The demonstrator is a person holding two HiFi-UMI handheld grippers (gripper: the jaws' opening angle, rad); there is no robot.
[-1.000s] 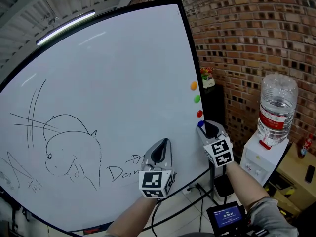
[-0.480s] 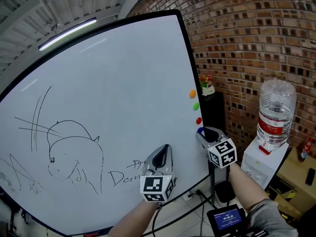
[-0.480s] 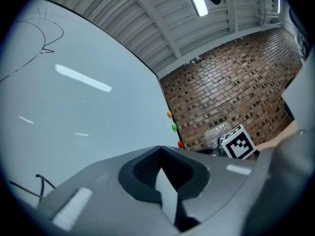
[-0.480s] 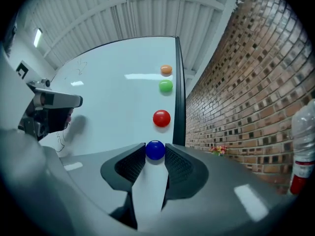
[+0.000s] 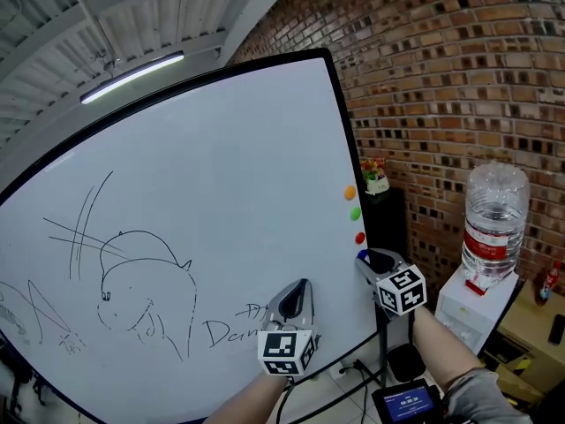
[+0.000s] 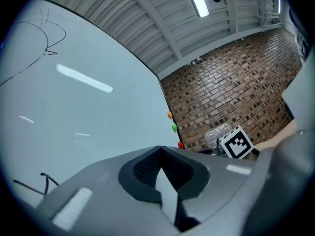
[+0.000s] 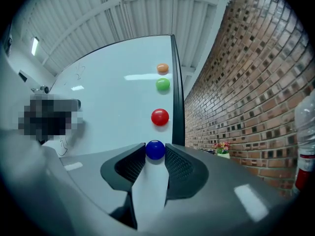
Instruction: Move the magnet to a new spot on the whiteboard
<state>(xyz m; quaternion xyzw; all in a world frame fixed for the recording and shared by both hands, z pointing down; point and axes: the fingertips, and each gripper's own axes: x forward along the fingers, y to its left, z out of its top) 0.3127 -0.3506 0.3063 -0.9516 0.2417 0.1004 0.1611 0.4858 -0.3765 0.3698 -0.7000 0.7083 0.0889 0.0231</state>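
The whiteboard (image 5: 221, 193) bears a column of round magnets near its right edge: orange (image 5: 350, 193), green (image 5: 355, 213), red (image 5: 359, 238) and, lowest, the blue magnet (image 5: 362, 255). My right gripper (image 5: 366, 259) is at the board, shut on the blue magnet (image 7: 155, 149), which sits between the two tips with a pad pressing on each side. In the right gripper view the red magnet (image 7: 160, 117) is just above it. My left gripper (image 5: 298, 288) is shut with nothing in it and points at the lower board near the handwriting; its tips (image 6: 160, 147) meet.
A brick wall (image 5: 459, 78) runs right of the board. A water dispenser (image 5: 472, 303) with a large bottle (image 5: 494, 219) stands at the right. A small flower pot (image 5: 377, 175) sits behind the board's edge. A device with a lit screen (image 5: 406, 403) is below my right arm.
The right gripper has rolled a little about its own axis while staying at the blue magnet. The head view has tilted upward, so everything sits lower in the frame. The left gripper has stayed put.
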